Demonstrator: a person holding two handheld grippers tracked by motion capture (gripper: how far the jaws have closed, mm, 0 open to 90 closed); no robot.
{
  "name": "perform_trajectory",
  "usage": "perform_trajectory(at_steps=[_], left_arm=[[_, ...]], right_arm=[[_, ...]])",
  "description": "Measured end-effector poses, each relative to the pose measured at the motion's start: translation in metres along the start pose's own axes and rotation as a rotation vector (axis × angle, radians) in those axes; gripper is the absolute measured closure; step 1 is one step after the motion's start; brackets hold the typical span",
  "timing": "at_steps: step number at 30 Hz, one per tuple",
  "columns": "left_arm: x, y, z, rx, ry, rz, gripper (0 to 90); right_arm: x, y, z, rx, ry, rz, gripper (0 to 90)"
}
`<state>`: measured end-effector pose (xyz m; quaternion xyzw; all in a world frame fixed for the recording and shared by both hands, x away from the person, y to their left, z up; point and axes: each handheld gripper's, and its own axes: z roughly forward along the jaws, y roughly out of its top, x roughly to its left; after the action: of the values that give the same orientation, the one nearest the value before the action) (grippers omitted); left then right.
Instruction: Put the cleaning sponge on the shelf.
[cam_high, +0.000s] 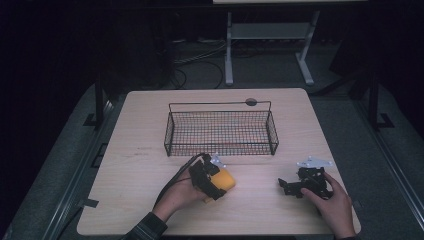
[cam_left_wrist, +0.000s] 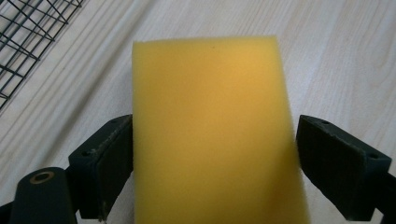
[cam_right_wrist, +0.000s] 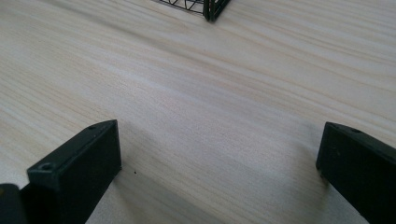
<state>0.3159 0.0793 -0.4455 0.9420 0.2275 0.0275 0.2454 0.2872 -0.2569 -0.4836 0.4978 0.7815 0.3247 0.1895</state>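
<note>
- Left gripper (cam_high: 214, 181), lower centre of the high view, holds the yellow sponge (cam_high: 223, 179); in the left gripper view its jaws press both sides of the sponge (cam_left_wrist: 210, 135).
- Right gripper (cam_high: 292, 187), lower right, has its jaws wide apart over bare table (cam_right_wrist: 196, 93).
- Wire basket (cam_high: 220, 131) sits mid-frame, just above the sponge.
</note>
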Motion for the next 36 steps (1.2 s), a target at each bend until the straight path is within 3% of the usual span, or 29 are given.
perform_trajectory(at_steps=[25, 36], left_arm=[[0.0021, -0.0028, -0.0009, 0.022, 0.013, 0.001, 22.4], [0.0043, -0.0047, -0.0070, 0.001, 0.000, -0.013, 22.6]], right_arm=[[0.0000, 0.0000, 0.0000, 0.000, 0.000, 0.000, 0.0], [0.0000, 0.0000, 0.0000, 0.000, 0.000, 0.000, 0.0]])
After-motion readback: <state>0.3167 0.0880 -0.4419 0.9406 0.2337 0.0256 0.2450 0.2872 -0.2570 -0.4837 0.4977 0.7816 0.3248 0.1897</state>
